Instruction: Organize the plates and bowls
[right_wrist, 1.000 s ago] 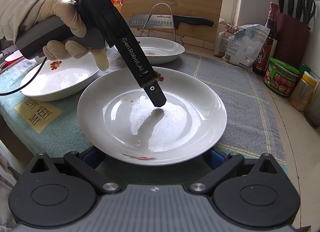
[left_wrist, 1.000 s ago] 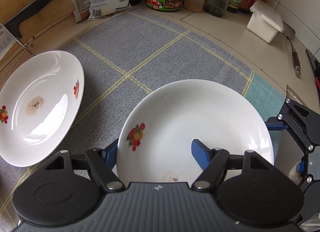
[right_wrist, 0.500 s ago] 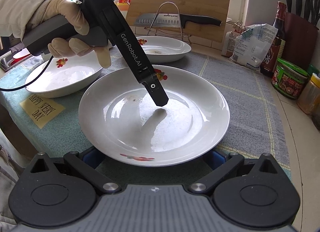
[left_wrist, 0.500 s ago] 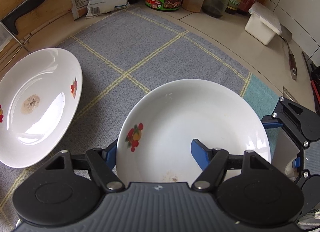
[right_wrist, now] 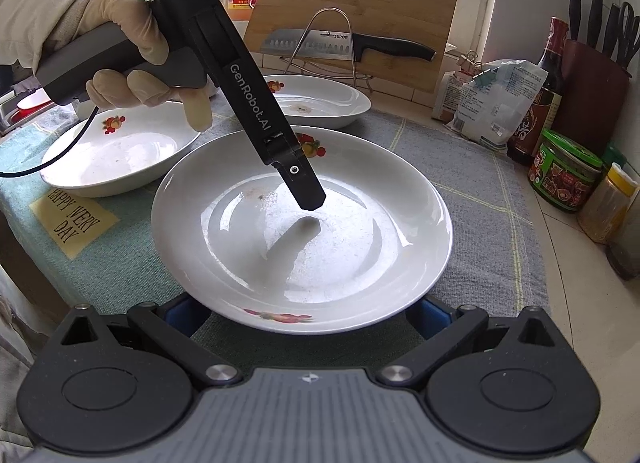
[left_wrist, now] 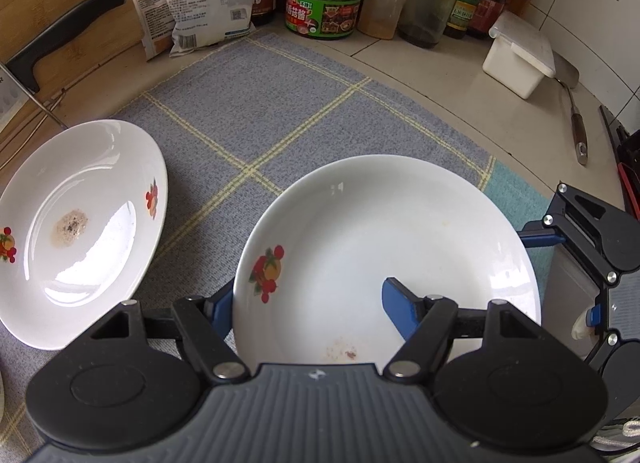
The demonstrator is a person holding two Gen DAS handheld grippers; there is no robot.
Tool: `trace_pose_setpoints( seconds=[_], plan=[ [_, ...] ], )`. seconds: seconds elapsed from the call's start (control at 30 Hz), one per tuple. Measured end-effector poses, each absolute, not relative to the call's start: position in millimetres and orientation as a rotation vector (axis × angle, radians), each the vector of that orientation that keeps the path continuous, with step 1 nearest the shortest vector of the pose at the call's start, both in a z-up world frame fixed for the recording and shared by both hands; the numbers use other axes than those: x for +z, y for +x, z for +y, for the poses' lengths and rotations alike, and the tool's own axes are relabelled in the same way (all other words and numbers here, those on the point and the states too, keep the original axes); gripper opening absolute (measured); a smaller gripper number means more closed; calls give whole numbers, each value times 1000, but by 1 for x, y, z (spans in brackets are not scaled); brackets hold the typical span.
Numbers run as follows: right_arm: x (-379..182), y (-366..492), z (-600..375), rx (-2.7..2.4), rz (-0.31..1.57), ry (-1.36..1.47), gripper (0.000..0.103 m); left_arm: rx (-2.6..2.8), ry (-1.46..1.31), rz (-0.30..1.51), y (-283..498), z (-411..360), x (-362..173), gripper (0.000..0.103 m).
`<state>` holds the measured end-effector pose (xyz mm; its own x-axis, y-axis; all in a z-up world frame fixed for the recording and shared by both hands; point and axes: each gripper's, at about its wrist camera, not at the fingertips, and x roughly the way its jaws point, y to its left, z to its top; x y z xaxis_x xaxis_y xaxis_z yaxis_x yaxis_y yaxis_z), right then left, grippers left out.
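Left wrist: left gripper (left_wrist: 308,305) seemingly pinches plate (left_wrist: 400,239) rim; right gripper's (right_wrist: 304,315) fingertips hidden.

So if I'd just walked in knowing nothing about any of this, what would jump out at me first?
Probably the big white plate with little fruit prints in the middle of the grey checked cloth, with the left gripper straddling its rim, one blue finger inside the plate. A gloved hand holds that black tool at the upper left. Behind, a cleaver rests on a wire rack against a wooden board.
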<state>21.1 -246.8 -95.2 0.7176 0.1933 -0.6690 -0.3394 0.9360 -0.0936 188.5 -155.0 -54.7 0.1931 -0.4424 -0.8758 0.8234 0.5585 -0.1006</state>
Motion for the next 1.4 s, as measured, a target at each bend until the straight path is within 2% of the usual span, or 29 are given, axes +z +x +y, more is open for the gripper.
trace_pose_setpoints(
  seconds=[0.7,1.4],
  plan=[
    [-81,35,-271,256,703,-251,103,-964,425,1005,212,-188,-43,73],
    [-95,90,-311,202,750,-235,103,-993,450,981,261,-242,-65,73]
  ],
)
